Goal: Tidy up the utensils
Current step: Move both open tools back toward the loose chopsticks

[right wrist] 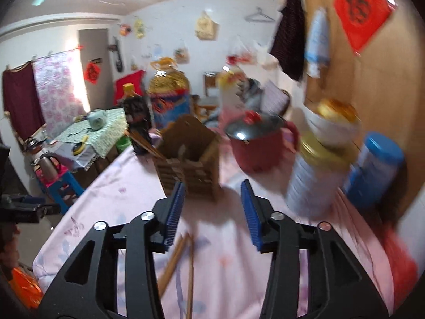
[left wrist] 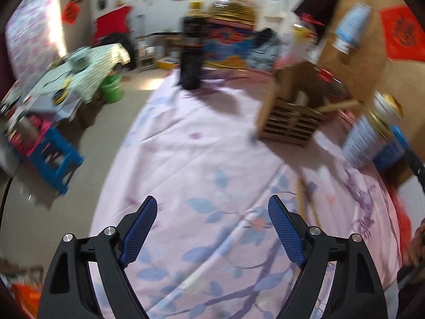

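A pink cloth (left wrist: pixel 202 159) printed with blue leaves and purple branches, a brown slatted holder (right wrist: pixel 190 159), a red pot (right wrist: pixel 255 151) at two o'clock, blue-lidded jar (right wrist: pixel 377 167) beyond.

A pink cloth with blue leaves and flowers (left wrist: pixel 207 164) covers the tabletop. On it stands a brown wooden holder (right wrist: pixel 190 159) with chopsticks poking out. A dark bottle (left wrist: pixel 191 53) stands at the far edge. A red pot with a lid (right wrist: pixel 255 143) sits to the right of the holder. Two tall tins (right wrist: pixel 316 175) stand on the right. Loose chopsticks (right wrist: pixel 180 260) lie near.
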Tool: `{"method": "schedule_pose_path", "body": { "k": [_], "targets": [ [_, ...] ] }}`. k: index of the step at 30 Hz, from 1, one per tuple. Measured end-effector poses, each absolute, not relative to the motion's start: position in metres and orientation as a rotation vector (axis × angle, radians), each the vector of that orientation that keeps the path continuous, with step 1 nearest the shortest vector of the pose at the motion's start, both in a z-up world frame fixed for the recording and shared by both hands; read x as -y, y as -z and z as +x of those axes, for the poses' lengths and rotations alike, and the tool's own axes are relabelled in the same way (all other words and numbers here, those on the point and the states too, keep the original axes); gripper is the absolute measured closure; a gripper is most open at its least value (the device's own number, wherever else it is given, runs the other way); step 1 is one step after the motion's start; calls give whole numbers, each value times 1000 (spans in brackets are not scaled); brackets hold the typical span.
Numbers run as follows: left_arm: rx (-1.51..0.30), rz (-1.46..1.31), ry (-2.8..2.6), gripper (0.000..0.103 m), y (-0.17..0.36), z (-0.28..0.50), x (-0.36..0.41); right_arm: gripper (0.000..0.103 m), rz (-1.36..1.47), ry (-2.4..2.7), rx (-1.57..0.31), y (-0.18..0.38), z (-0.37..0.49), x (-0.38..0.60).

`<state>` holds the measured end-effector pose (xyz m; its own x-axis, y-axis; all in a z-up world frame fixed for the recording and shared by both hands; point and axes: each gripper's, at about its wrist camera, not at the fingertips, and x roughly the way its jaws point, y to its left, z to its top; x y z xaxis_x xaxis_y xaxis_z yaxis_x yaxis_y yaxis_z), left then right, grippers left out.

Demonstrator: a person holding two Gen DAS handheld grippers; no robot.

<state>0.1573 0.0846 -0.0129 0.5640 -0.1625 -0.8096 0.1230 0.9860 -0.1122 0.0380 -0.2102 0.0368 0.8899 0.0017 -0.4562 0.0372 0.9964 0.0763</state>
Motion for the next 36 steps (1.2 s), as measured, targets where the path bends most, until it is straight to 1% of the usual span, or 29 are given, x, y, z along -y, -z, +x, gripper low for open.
{"method": "schedule_pose_path", "body": {
  "k": [5, 10, 12, 14, 18, 21, 24, 26, 36],
  "targets": [
    [-998, 34, 327, 17, 35, 162, -48, 51, 118, 128, -503, -24, -6, 215],
    [-1062, 123, 444, 16, 77, 161, -17, 46, 149, 241, -547, -8, -50, 204],
    [-1091, 159, 491, 16, 97, 157, -5, 39, 143, 277, -570, -1, -64, 197],
    [-1104, 188, 521, 16, 111, 152, 4, 37, 153, 292, -598, 7, -76, 192],
    [-1109, 221, 550, 16, 130, 140, 18, 37, 153, 262, -638, 16, -80, 189],
    [-1139, 219, 522, 16, 147, 136, 27, 37, 73, 224, -623, 9, -74, 193],
    [-1160, 189, 471, 16, 157, 135, 32, 33, 27, 189, -607, 2, -69, 201],
    [-1176, 163, 442, 16, 162, 136, 33, 32, 16, 170, -608, 1, -67, 211],
    [-1105, 242, 339, 6, 174, 140, 66, 32, -3, 196, -618, 0, -78, 251]
  ]
}}
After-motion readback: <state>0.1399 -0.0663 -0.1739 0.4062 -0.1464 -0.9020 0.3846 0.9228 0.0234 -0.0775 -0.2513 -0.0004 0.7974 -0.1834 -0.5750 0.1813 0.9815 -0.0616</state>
